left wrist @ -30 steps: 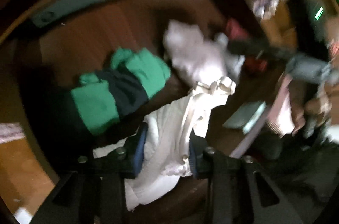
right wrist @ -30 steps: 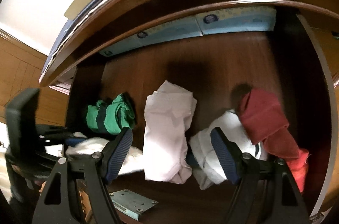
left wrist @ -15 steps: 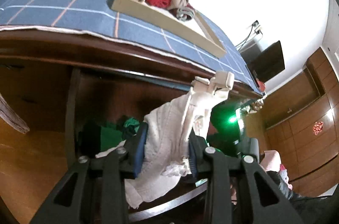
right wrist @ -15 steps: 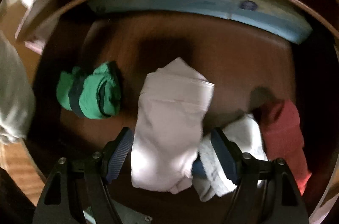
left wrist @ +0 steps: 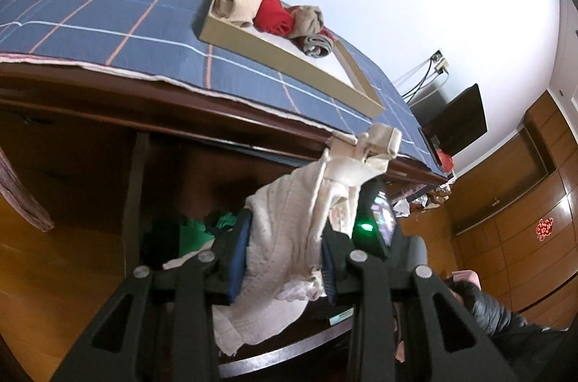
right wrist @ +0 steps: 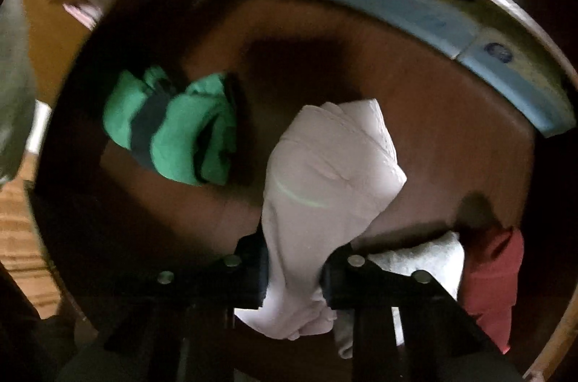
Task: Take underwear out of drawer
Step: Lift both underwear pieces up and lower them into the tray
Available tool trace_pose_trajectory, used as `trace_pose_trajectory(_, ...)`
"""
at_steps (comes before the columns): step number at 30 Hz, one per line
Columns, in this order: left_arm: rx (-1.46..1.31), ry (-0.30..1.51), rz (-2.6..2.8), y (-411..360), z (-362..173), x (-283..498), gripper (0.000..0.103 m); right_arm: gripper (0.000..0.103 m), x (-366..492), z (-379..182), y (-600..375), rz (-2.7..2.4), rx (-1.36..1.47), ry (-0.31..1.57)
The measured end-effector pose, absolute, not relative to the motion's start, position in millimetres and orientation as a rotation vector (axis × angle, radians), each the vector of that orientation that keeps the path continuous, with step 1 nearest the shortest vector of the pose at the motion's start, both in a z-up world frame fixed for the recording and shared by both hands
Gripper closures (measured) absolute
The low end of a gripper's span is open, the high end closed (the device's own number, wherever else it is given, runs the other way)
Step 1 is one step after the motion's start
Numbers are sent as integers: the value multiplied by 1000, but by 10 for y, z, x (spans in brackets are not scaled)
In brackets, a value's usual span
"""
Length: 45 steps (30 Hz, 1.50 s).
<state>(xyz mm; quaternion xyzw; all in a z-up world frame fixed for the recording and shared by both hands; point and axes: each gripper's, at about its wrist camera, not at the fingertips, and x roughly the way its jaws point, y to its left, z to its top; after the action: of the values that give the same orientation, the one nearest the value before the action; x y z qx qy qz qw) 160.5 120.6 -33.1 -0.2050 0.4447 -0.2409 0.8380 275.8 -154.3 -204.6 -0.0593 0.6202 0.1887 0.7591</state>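
Jaws of the left gripper (left wrist: 283, 259) pinch a cream garment (left wrist: 289, 237) lifted clear toward the bench-top tray (left wrist: 289, 60), while the right gripper (right wrist: 294, 268) clamps white underwear (right wrist: 325, 172) inside the drawer (right wrist: 451, 129) for lifting.

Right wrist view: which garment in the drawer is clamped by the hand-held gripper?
The pale pink garment, pinched between the right hand-held gripper; the green, white and red ones lie free.

Left gripper (left wrist: 285, 255) lifted the cream underwear (left wrist: 289, 237) out of the drawer (right wrist: 451, 129). Right gripper (right wrist: 294, 270) has now closed on the white underwear (right wrist: 325, 172).
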Motion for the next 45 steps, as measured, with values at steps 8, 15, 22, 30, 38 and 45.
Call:
trace_pose_trajectory(8, -439, 886, -501, 1107, -85, 1687, 70, 79, 2456, -1025, -1850, 464, -34, 1110)
trace_pose_trajectory(15, -430, 778, -532, 789, 367, 1935, 70, 79, 2584, -75, -2306, 394, -44, 881)
trace_pose_trajectory(22, -472, 694, -518, 396, 668, 2444, 70, 79, 3124, 334, -2738, 274, -108, 757)
trace_pose_trajectory(30, -550, 657, -468, -69, 704, 3136, 70, 79, 3840, 415, -2940, 207, -130, 722)
trace_pose_trajectory(38, -670, 656, -384, -433, 522, 3733, 70, 79, 4370, 319, -3029, 194, -149, 729)
trace_pose_trajectory(45, -753, 700, -323, -603, 261, 4228, 70, 79, 4756, 108, -3105, 205, -117, 777)
